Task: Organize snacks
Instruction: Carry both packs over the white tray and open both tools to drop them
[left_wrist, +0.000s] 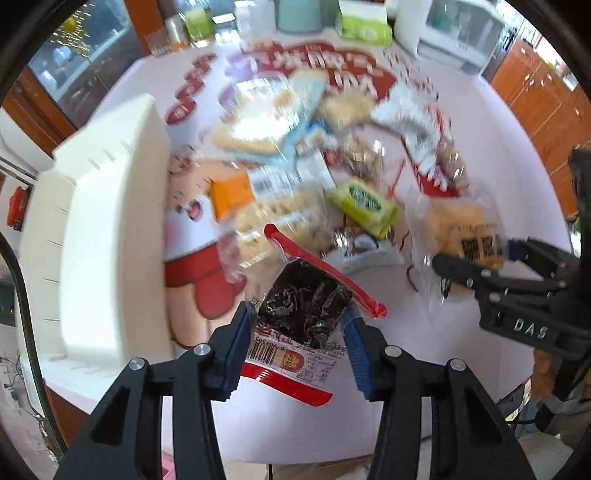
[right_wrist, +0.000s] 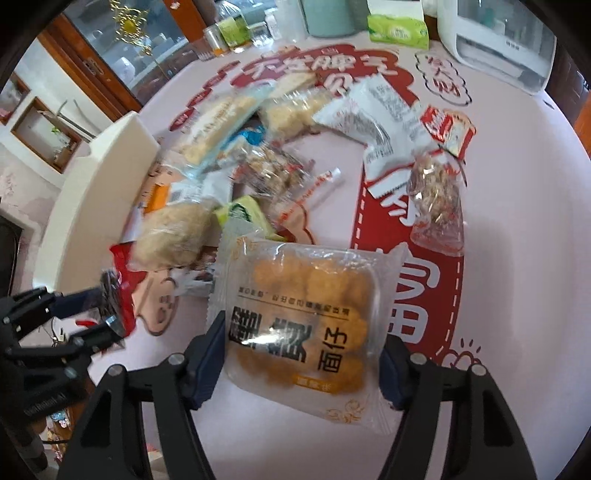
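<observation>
Now dark snack packet (left_wrist: 303, 308) between left claw (left_wrist: 295, 345) pads

place: home dining room | signs: glass-fronted cabinet (right_wrist: 110, 48), round table (right_wrist: 517, 221), countertop appliance (right_wrist: 498, 40)

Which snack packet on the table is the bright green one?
The small lime-green packet in the middle of the pile, beside the orange box. Every other wrapper there is clear, white, red or orange.
</observation>
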